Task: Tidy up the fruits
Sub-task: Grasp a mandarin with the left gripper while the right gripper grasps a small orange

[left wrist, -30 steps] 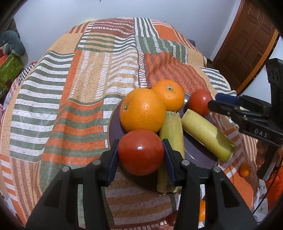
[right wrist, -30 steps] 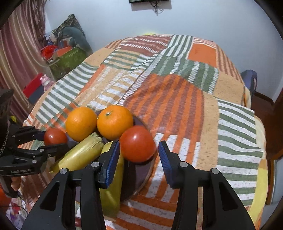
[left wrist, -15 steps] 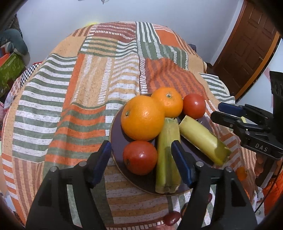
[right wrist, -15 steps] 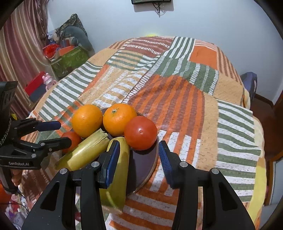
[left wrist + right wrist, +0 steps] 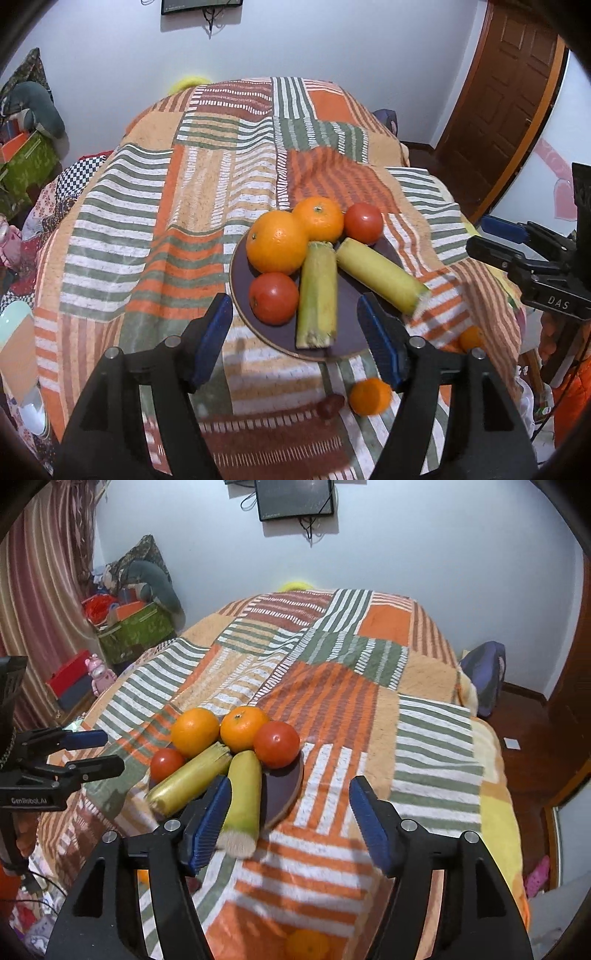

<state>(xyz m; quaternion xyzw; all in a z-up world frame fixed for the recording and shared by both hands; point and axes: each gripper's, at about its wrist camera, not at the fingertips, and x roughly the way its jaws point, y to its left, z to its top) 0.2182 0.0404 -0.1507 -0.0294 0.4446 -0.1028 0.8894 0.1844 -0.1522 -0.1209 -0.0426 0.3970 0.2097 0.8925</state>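
A dark round plate lies on the striped patchwork bedspread. On it are a large orange, a smaller orange, two red tomatoes, and two yellow-green banana-like pieces. My left gripper is open and empty, just before the plate's near rim. My right gripper is open and empty at the plate's right side.
A loose small orange and a dark red fruit lie on the bedspread near its front edge; another orange lies at the right. A green box and toys stand on the floor at left. A wooden door is at right.
My left gripper let go of the near tomato, opened wide and drew back from the plate. My right gripper opened wider and pulled back and up from the far tomato.
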